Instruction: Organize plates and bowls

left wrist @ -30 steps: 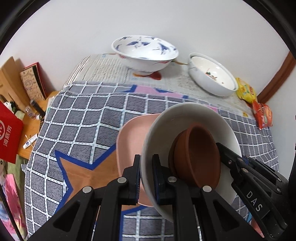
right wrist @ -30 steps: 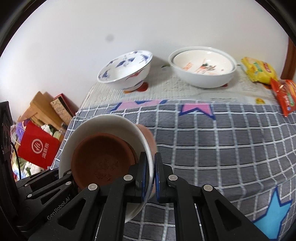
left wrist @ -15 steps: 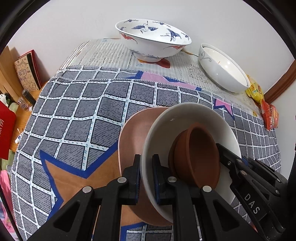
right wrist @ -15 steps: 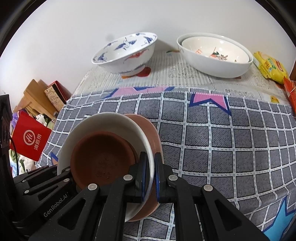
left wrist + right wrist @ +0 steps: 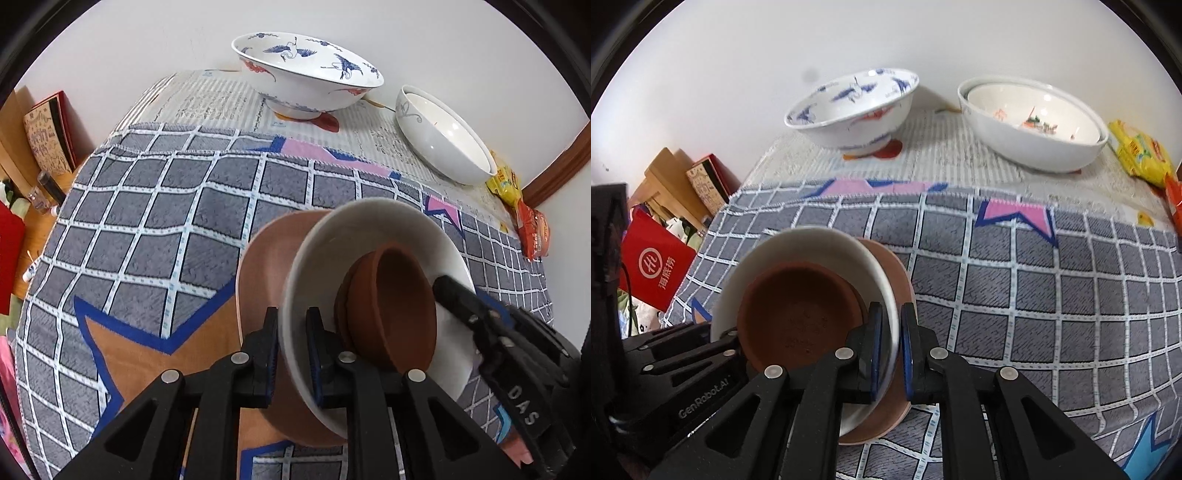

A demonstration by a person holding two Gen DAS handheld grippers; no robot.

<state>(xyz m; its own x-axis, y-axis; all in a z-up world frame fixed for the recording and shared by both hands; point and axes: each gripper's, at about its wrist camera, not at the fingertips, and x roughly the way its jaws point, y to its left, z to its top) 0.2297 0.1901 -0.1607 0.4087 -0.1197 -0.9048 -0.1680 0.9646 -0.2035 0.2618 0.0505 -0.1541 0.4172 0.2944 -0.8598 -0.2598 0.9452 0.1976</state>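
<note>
A white bowl holds a small brown bowl and sits over a pink plate. My left gripper is shut on the white bowl's left rim. My right gripper is shut on its right rim; the white bowl, brown bowl and pink plate show there too. A blue-bird bowl and a white flowered bowl stand at the table's back.
The table has a grey checked cloth with star patterns and a striped mat at the back. Snack packets lie at the back right. Boxes and a red bag sit beyond the left edge.
Both grippers have carried the stacked bowls forward and lower toward the table; the back bowls look nearer. The pink plate now shows more fully beneath the white bowl.
</note>
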